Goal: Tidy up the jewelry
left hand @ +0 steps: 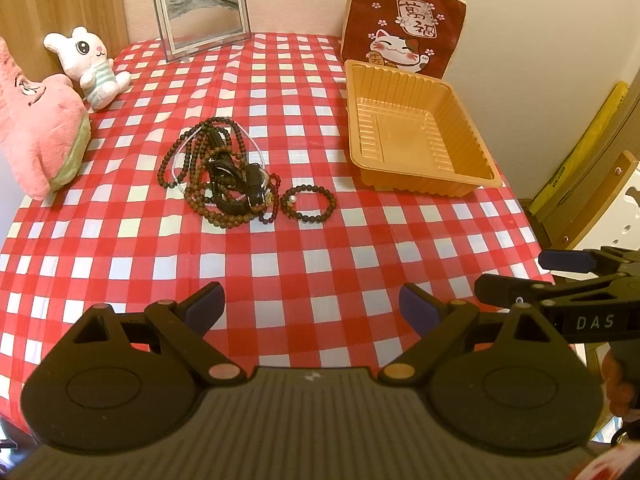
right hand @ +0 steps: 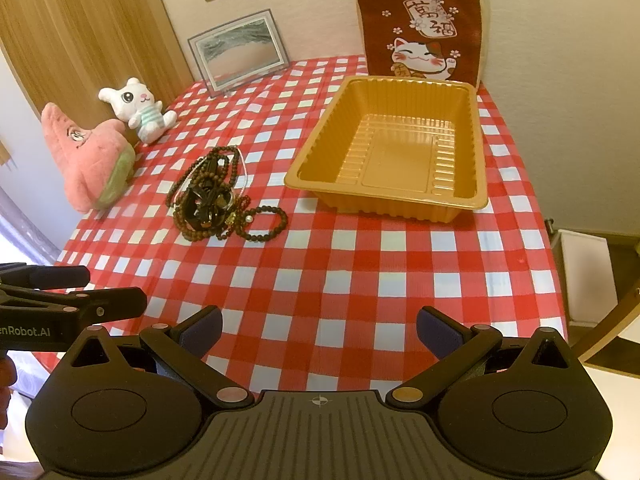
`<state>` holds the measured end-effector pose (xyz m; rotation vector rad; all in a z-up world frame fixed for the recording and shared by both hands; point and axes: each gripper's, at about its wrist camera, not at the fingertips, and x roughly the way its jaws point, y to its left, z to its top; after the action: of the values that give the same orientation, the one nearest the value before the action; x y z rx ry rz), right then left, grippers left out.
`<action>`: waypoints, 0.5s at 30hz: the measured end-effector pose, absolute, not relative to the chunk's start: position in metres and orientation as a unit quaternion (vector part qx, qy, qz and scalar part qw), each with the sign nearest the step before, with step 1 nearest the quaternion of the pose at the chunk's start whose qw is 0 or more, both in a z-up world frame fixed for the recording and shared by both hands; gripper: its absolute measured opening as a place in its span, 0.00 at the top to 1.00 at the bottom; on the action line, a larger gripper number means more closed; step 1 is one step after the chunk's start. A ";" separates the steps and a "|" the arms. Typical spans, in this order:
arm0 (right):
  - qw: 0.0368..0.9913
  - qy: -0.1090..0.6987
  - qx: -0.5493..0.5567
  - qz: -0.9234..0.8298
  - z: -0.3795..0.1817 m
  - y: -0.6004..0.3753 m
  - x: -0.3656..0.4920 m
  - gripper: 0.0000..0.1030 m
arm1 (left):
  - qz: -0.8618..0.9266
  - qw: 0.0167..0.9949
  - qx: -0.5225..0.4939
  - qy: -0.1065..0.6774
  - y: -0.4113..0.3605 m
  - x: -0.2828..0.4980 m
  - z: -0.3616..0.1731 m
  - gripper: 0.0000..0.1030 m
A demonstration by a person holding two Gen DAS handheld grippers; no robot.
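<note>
Lying left of the tray (right hand: 478,200) with bare checked tablecloth (right hand: 360,280) between, the jewelry pile (right hand: 216,196) sits untouched; left gripper (left hand: 312,306) and right gripper (right hand: 318,326) hover near the front edge, jaws spread, empty.

pink plush (left hand: 38,128) cut off left

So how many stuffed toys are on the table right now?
2, both at the table's left edge: a white bunny plush further back by the wooden panel, and a pink plush lying just in front of it. None seems hidden.
</note>
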<state>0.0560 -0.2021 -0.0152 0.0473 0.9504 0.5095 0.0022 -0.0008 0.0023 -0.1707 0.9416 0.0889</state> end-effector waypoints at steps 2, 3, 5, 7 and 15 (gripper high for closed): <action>0.858 0.452 0.022 0.243 -0.016 -0.202 0.056 0.00 | 0.043 0.887 -0.082 0.453 -0.001 0.003 0.003 0.09; 0.858 0.452 0.022 0.243 -0.018 -0.202 0.057 0.00 | 0.043 0.887 -0.082 0.453 -0.001 0.002 0.002 0.09; 0.858 0.452 0.022 0.243 -0.018 -0.200 0.058 0.00 | 0.043 0.886 -0.083 0.454 0.001 0.003 0.004 0.09; 0.857 0.453 0.022 0.244 -0.016 -0.199 0.059 0.00 | 0.044 0.885 -0.084 0.455 0.001 0.003 0.005 0.09; 0.858 0.450 0.031 0.245 -0.021 -0.202 0.061 0.00 | 0.045 0.882 -0.089 0.460 0.009 0.018 -0.013 0.09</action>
<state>0.0615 -0.2018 -0.0215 0.0652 0.9449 0.5143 0.0178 0.0092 -0.0135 -0.1844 0.9575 0.0928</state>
